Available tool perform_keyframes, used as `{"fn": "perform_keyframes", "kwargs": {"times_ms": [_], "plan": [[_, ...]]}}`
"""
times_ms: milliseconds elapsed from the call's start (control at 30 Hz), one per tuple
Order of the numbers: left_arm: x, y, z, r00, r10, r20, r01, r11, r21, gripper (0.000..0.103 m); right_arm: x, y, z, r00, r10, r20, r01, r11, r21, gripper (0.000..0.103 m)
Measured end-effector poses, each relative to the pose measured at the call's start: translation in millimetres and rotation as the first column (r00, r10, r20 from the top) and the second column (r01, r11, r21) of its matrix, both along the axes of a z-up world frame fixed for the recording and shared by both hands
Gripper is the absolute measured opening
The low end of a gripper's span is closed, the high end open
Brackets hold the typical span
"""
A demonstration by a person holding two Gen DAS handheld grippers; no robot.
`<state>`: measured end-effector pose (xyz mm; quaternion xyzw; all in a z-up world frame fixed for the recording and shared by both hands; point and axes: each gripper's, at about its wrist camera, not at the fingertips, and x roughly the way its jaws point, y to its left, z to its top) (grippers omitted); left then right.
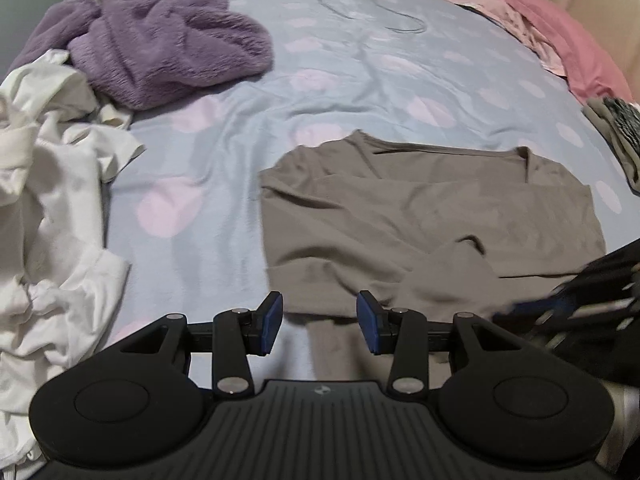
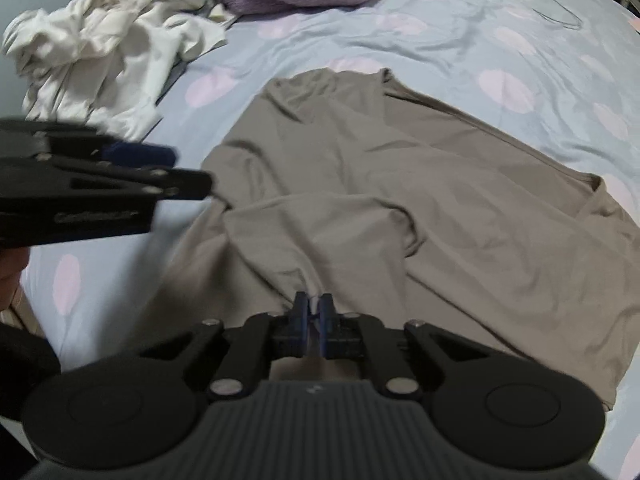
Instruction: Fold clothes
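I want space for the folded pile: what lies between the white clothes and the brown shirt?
Only bare dotted sheet separates the white clothes from the brown shirt, seen in the left wrist view.

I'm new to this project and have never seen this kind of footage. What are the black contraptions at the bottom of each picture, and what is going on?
They are hand-held two-finger grippers, one in each of a person's hands, each carrying a wide-angle camera that looks along its fingers. One picture comes from the left gripper, whose blue-padded fingers stand apart and empty. The other comes from the right gripper, shut on a pinch of the grey-brown shirt, which lies spread on a blue bedsheet with pink spots. Also on the bed: a crumpled white garment, a fluffy purple garment, pink clothes and a thin cord.
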<state>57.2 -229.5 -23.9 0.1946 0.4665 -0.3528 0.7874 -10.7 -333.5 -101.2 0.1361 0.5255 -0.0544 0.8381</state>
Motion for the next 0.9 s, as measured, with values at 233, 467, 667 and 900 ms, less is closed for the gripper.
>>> {"fn": "perform_keyframes", "kwargs": {"times_ms": [233,467,667,900], "plan": [[4,4,-14,1.0,0.005,-0.01,-0.004,1.0,0.031,0.038,-24,-65,52,0.971,-0.207,0.124,0.207,0.978,0.007,0.005],[4,3,-30,1.0,-0.007,-0.014,0.008,0.998,0.055,0.038,-64,-129,71,0.885,-0.438,0.157,0.433,0.899,0.066,0.005],[3,0,-40,1.0,-0.021,-0.004,0.021,0.998,0.056,0.038,-90,-155,56,0.849,-0.516,0.118,0.512,0.857,0.062,0.005],[1,-14,-40,0.998,-0.042,0.036,0.04,0.998,0.049,0.038,-96,-150,20,0.894,-0.446,-0.027,0.447,0.893,0.045,0.013]]}}
